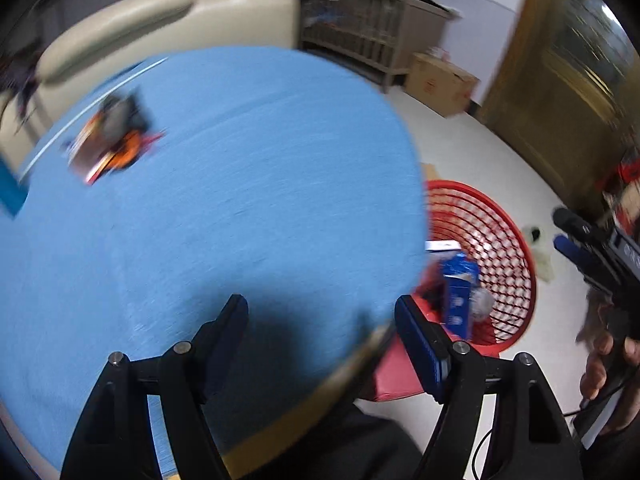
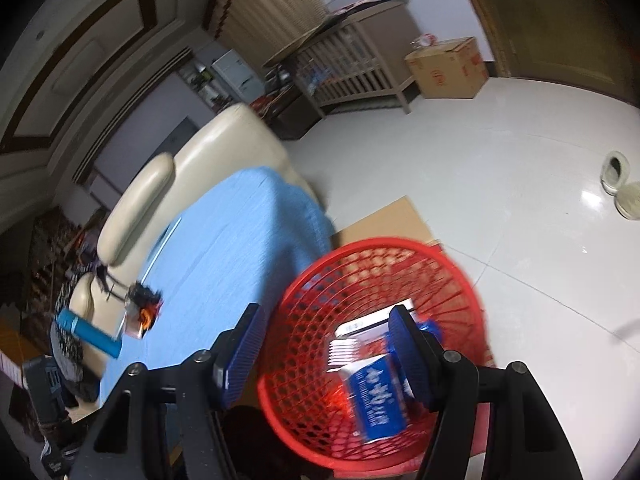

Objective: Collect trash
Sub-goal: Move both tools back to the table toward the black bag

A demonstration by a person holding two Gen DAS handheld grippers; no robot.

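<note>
A red mesh basket stands on the floor beside the round table with a blue cloth. Inside it lie a blue and white carton and a white box. The basket and carton also show in the left wrist view. A blurred pile of orange and dark wrappers lies on the far left of the table; it also shows in the right wrist view. My left gripper is open and empty above the table's near edge. My right gripper is open and empty above the basket.
A blue cylinder lies at the table's left edge. Cream sofa stands behind the table. A cardboard sheet lies under the basket. A cardboard box, a wooden crib and slippers are across the floor.
</note>
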